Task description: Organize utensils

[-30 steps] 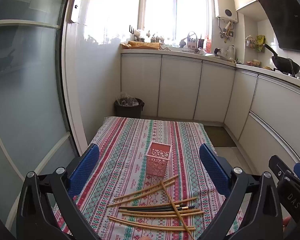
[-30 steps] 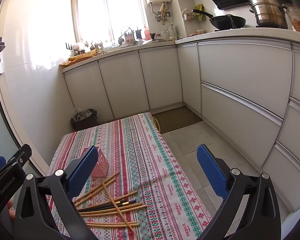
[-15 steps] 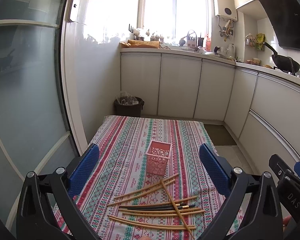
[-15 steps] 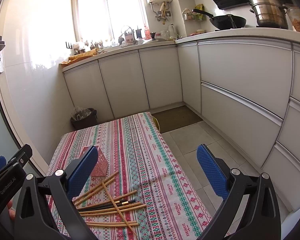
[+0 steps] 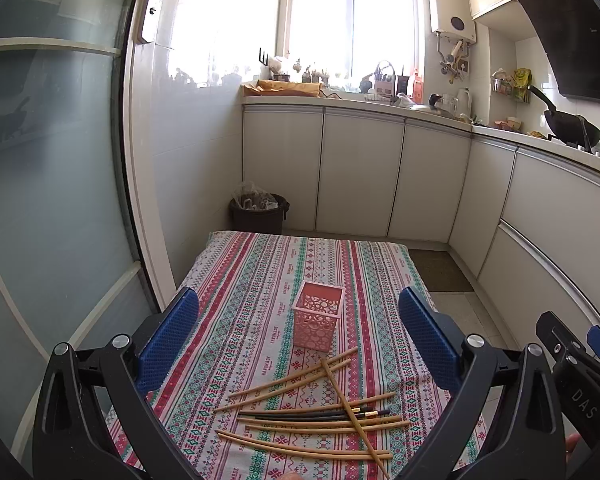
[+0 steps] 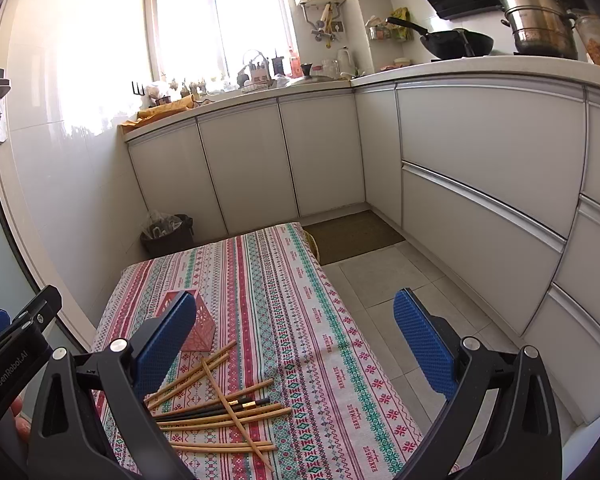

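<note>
Lying mostly crosswise, chopsticks (image 5: 316, 420) near upright basket (image 5: 318, 322); both grippers seemingly wide, empty.

One pink perforated plastic holder (image 5: 318, 320), about nine tan wooden chopsticks (image 5: 300, 450) and two black chopsticks (image 5: 300, 415).

Blown-out window (image 5: 352, 20) backlight, perhaps wall glare, fisheye-bent edges

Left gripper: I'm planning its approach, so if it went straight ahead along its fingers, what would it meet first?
Probably the pink basket, standing upright between the open left gripper's fingers in its wrist view. The chopsticks lie nearer but lower, so they may pass underneath. Depth is unclear.
</note>
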A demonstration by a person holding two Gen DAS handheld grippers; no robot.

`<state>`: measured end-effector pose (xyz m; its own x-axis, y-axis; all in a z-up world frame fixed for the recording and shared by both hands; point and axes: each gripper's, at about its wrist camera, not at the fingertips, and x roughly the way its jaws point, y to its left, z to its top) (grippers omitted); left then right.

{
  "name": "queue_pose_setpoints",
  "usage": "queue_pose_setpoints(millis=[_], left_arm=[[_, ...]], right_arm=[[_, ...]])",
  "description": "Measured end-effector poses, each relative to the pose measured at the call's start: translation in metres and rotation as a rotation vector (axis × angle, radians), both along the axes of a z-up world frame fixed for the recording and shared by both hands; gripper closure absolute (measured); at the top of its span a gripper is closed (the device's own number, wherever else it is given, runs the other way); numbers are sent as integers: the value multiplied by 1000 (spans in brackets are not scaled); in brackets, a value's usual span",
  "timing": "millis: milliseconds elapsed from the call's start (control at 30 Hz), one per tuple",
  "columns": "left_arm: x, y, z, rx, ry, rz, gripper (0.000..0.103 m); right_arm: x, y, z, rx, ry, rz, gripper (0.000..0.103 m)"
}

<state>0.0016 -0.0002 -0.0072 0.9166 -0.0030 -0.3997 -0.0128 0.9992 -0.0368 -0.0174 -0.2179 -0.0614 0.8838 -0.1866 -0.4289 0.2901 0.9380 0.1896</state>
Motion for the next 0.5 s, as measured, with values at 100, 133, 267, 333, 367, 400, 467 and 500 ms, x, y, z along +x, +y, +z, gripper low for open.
queue_pose_setpoints(millis=[100,133,267,333,367,400,467,500], left_arm=[[0,0,0,-1,0,-1,7],[0,0,0,0,0,0,7],[0,0,0,-1,-1,0,7],[0,0,0,-1,-1,0,7],[0,0,0,-1,0,0,7],[1,0,0,1,1,-1,7],[1,0,0,0,3,0,7],[1,0,0,1,2,1,7]], right_arm=[[0,0,0,-2,1,0,7],[0,0,0,-2,1,1,7],[0,1,-1,-3,2,1,7],[0,1,-1,-3,3,1,7],[0,1,-1,-3,4,1,7],[0,1,-1,-3,5,2,7],[0,1,-2,-5,6,1,7],[0,1,-2,-4,5,1,7]])
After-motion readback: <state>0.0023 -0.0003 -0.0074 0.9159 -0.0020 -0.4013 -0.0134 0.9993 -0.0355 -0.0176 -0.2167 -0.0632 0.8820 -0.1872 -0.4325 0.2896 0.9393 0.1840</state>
